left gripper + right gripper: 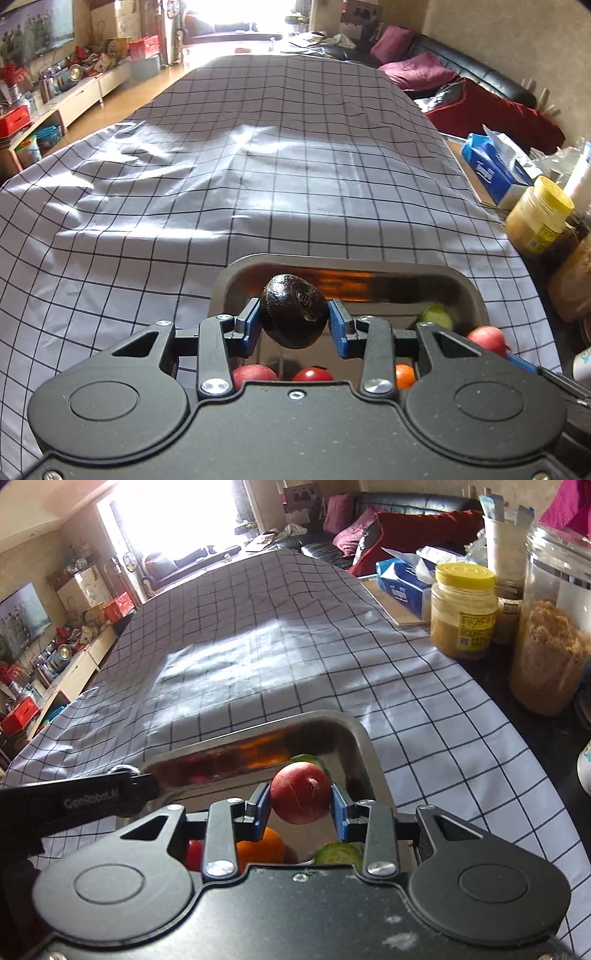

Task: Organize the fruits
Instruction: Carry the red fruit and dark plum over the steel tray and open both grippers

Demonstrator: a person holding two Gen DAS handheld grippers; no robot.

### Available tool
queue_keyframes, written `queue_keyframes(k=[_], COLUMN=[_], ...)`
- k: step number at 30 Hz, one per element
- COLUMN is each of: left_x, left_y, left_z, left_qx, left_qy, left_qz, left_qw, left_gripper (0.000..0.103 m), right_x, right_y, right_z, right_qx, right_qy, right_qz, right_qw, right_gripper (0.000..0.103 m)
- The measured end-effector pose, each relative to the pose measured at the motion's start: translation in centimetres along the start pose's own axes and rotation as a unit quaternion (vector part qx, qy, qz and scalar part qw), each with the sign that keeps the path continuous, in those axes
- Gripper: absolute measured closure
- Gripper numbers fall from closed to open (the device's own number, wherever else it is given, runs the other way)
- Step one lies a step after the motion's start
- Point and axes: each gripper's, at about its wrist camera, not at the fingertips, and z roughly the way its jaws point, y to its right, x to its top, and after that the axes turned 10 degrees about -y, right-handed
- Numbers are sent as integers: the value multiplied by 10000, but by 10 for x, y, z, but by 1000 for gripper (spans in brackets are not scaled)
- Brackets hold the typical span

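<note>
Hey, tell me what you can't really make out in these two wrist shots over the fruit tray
- Tray floor, left wrist view: near part hidden by the left gripper body.
- Dark round fruit: its kind unclear.
- Orange fruit, right wrist view: partly hidden by the right gripper.
- Yellow-lidded jar label: too small to read.

Home living room (sofa [476, 70], television [22, 620])
</note>
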Motion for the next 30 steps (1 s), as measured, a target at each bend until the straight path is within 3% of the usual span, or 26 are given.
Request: queue_keyframes(k=[10,30], left_x=[1,-1], left_y=[-1,4], left_z=[12,16], left_qx=[147,235], left_qy=[-153,-227], left_qz=[-28,107], left_qw=[9998,9994], left_gripper=[56,55], right_x=[0,-7], right_y=[20,8], right_z=[8,9], right_qx=[-193,-213], right_qy=[14,27], right_qz=[220,-22], right_qw=[9996,9998], right_gripper=[67,67])
